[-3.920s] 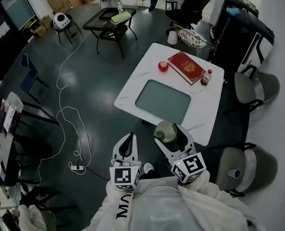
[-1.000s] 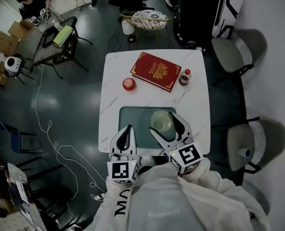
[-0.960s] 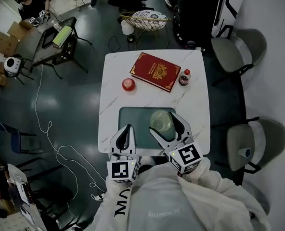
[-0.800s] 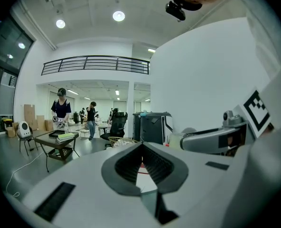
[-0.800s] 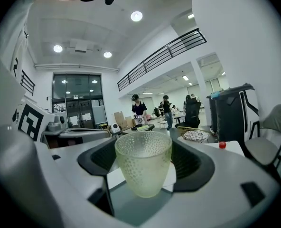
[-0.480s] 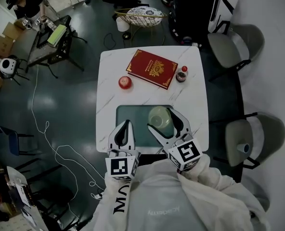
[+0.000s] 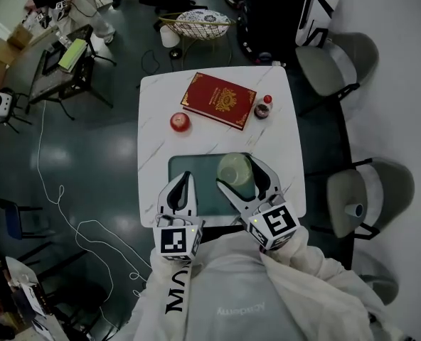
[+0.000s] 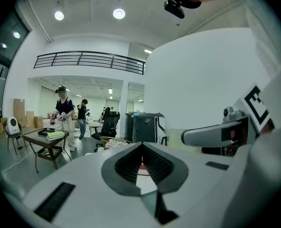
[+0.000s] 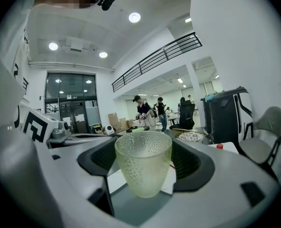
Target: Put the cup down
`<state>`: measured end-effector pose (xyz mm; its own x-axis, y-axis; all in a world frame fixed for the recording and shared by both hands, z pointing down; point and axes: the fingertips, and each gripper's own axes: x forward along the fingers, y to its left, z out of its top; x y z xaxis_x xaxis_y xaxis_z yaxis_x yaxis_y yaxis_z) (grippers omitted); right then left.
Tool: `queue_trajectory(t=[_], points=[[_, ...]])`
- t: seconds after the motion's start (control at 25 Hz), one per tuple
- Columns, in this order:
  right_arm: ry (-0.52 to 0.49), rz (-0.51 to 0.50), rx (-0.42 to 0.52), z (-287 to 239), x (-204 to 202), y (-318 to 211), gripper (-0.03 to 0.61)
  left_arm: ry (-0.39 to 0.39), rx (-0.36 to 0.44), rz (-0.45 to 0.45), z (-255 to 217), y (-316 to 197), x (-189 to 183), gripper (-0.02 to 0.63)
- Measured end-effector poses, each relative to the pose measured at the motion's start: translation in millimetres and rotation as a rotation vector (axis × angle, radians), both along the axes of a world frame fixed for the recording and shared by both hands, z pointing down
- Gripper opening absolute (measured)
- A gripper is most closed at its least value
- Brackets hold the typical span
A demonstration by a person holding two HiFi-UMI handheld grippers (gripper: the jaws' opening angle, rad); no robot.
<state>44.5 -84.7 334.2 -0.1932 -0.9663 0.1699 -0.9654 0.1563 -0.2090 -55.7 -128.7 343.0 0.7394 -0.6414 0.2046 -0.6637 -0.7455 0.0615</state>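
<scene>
A pale green, dimpled glass cup (image 7: pixel 235 168) stands upright between the jaws of my right gripper (image 7: pixel 238 174), which is shut on it. The cup is over the grey-green mat (image 7: pixel 196 172) on the white table (image 7: pixel 153 148). In the right gripper view the cup (image 9: pixel 143 170) fills the gap between the black pads (image 9: pixel 190 163), its base low over the mat (image 9: pixel 131 208); whether it touches I cannot tell. My left gripper (image 7: pixel 183 182) is to the cup's left over the mat's near left part, jaws shut on nothing, as the left gripper view (image 8: pixel 141 148) also shows.
A red book (image 7: pixel 218 99), a red round object (image 7: pixel 180 122) and a small red-capped jar (image 7: pixel 263 109) lie on the table's far half. Grey chairs (image 7: pixel 370 190) stand to the right. A wire basket (image 7: pixel 196 23) sits on the floor beyond the table.
Both grippers have advanced from the table's near edge to over the mat, the right one carrying the cup. The table has drawn nearer and squarer in view.
</scene>
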Motion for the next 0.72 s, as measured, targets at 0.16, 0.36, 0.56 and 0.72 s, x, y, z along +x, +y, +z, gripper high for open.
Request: queue_trajectory(t=[0.16,0.36,0.56,0.72], points=[[0.009,0.021,-0.005,-5,-3,-3,0.359,0.007,-0.005,0.025,0,-5,-3,0.012],[0.02,0.034,-0.011,-2,-6,-7,0.359,0.012,-0.004,0.032,2,-13,-10,0.012],[0.021,0.04,-0.019,3,-8,-9,0.359,0.009,-0.014,0.032,7,-16,-14,0.012],[0.026,0.043,-0.025,10,-11,-14,0.359,-0.004,-0.026,0.03,17,-19,-20,0.012]])
